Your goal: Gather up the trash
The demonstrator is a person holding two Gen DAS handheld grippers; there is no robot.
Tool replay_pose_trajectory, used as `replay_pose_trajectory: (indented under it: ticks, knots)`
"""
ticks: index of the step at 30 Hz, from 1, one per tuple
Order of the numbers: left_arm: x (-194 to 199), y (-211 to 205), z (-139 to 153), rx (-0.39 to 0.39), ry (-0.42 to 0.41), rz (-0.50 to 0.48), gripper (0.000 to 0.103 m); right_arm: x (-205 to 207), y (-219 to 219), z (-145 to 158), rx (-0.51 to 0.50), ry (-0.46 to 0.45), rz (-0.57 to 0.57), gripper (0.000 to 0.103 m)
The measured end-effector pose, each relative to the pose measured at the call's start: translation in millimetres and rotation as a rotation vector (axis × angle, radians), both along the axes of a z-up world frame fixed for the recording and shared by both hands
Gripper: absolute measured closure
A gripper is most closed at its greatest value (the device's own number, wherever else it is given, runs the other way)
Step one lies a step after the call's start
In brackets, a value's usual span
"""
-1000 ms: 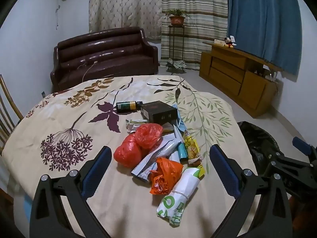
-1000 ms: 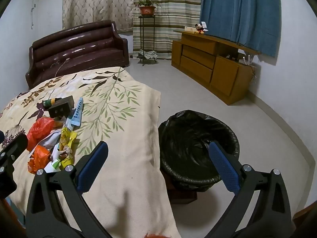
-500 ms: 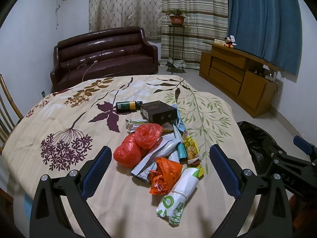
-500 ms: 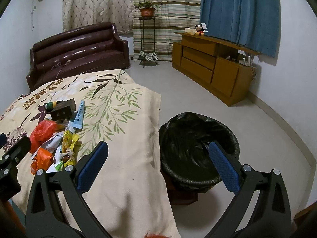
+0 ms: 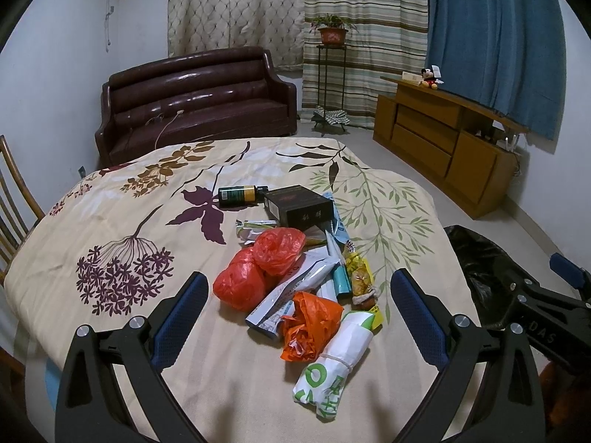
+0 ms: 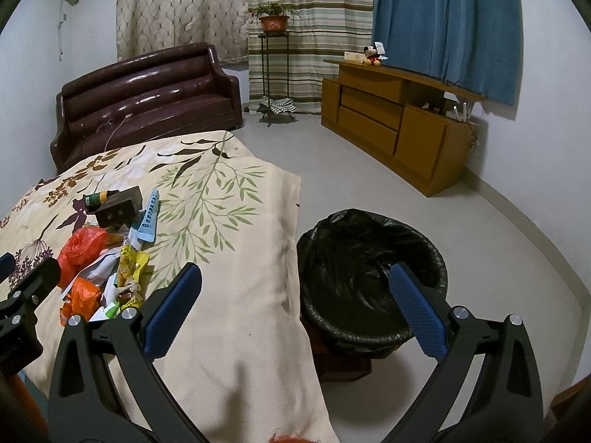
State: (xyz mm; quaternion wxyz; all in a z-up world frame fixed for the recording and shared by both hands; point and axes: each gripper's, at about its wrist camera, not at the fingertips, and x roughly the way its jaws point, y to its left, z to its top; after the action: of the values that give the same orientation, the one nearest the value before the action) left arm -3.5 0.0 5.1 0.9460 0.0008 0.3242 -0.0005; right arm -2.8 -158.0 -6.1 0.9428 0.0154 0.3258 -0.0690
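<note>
Left wrist view, left tongs (image 5: pixel 295 288) spread above trash pile (image 5: pixel 303 277), bin (image 6: pixel 369 280) beside table edge (image 6: pixel 291 258)

Trash pile (image 5: pixel 306 280) mid-table, nearer the table's (image 5: pixel 110 229) right edge; bin (image 6: pixel 369 280) on floor just off that edge.
</note>
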Motion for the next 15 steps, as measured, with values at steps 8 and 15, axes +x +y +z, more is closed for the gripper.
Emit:
replay_pose_trajectory:
  ticks: [8, 15]
  knots:
    - [0.7, 1.0, -1.3, -0.001, 0.001, 0.000, 0.007, -0.2, -0.3, -0.3, 0.002, -0.002, -0.001, 0.004]
    - [0.2, 1.7, -2.5, -0.002, 0.002, 0.000, 0.007, -0.3, -0.7, -0.3, 0.004, -0.002, 0.000, 0.004]
